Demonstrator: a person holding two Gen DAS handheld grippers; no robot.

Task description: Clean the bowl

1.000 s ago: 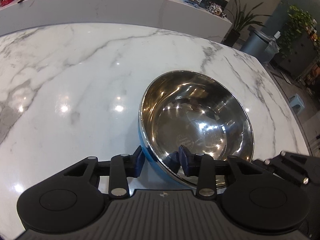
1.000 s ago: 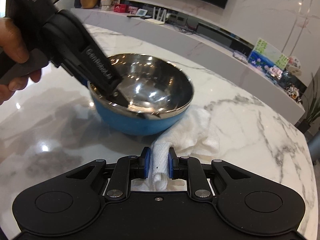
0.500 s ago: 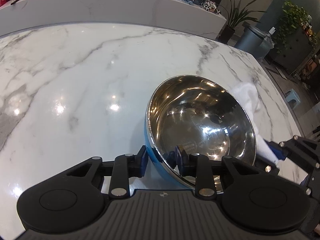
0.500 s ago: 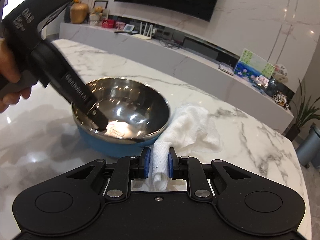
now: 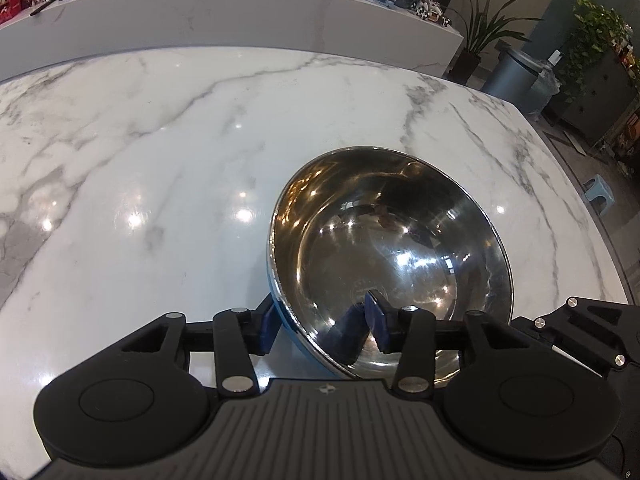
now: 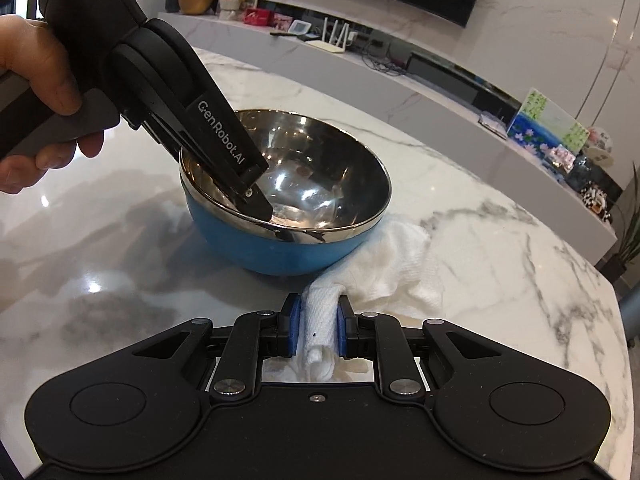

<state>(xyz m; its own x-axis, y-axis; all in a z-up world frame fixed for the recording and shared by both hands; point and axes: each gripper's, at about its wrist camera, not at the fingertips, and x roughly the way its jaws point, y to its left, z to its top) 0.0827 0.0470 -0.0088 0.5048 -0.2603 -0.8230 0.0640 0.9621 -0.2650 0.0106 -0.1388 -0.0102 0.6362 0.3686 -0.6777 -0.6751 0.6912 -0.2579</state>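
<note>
Since the earlier frames, the left tool's (image 5: pixel 322 330) jaws had just been opening: the gap across the bowl's (image 5: pixel 392 256) near rim had grown wider, with the rim between the pads and no longer pinched. One blue pad sat outside the blue wall and the other inside the steel hollow, close to the rim, though contact could not be told. From the right wrist view, the left tool (image 6: pixel 256 204) reached down over the bowl's (image 6: pixel 288 200) left rim, carried by a hand (image 6: pixel 36 100) wrapped around its grip. The bowl stood upright on the marble tabletop (image 5: pixel 160 152), toward its right edge as the left wrist view showed it, steel inside and blue outside. The right tool (image 6: pixel 316 328) was almost fully closed, its blue pads clamped on a rolled fold of white cloth (image 6: pixel 396 268). That cloth lay bunched on the tabletop (image 6: pixel 500 272), touching the bowl's right side and trailing back into the right tool's pads. In the left wrist view only part of the right tool's black frame (image 5: pixel 580 328) showed at the lower right, just beside the bowl.
</note>
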